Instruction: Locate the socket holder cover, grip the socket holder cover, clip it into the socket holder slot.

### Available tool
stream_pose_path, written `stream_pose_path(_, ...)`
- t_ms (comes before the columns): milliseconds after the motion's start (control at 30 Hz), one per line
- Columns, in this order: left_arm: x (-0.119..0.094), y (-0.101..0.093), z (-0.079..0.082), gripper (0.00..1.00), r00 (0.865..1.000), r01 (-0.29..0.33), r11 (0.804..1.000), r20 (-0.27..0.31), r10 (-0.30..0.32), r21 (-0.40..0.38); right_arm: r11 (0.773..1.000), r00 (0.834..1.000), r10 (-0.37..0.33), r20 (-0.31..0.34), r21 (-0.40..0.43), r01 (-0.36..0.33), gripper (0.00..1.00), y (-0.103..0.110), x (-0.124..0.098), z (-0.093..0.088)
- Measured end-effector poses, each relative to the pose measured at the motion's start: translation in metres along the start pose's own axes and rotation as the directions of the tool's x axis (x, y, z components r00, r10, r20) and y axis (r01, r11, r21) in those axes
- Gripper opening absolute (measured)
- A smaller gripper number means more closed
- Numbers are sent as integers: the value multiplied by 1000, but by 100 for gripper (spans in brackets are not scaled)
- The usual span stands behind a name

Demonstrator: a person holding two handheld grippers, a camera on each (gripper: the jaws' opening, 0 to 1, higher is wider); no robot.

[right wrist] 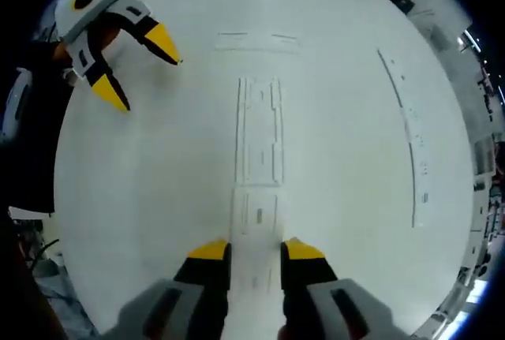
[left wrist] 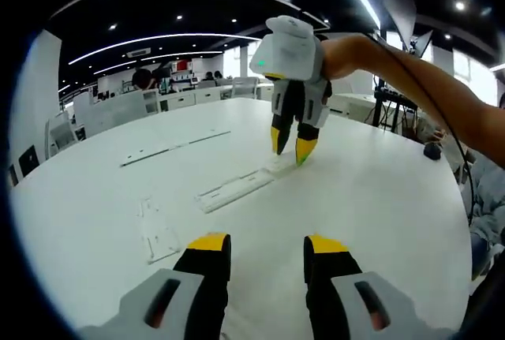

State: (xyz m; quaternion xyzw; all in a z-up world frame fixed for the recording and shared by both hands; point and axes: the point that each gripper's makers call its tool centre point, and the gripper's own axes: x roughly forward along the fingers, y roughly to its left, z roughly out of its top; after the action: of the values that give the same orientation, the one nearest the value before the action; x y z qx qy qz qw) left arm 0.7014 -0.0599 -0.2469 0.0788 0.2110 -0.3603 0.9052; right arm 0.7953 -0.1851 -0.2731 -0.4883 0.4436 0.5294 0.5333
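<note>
The socket holder (right wrist: pixel 260 131) is a long white slotted rail lying flat on the white table (right wrist: pixel 158 198). The socket holder cover (right wrist: pixel 258 215), a short flat white piece, lies end to end with the rail's near end. My right gripper (right wrist: pixel 251 251) has its yellow-tipped jaws against both sides of the cover's near part, low on the table. In the left gripper view the right gripper (left wrist: pixel 289 151) points down onto the cover (left wrist: pixel 282 166) at the far end of the holder (left wrist: pixel 235 188). My left gripper (left wrist: pixel 267 244) hovers open, holding nothing, and also shows as the left gripper (right wrist: pixel 136 65).
A long thin white strip (right wrist: pixel 409 131) lies along the right side of the table, also seen as the strip (left wrist: pixel 175 149). Two small flat pieces (right wrist: pixel 257 40) lie beyond the holder. A clear bracket-like part (left wrist: pixel 158 233) rests near my left jaws. A person's forearm (left wrist: pixel 418 84) reaches in.
</note>
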Motion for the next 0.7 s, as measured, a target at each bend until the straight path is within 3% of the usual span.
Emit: stream_pose_path(700,5,6,-2,37,1000,-20,1000,-7,20,-5,999,999,24,-32,-21,-24,26,6,8,5)
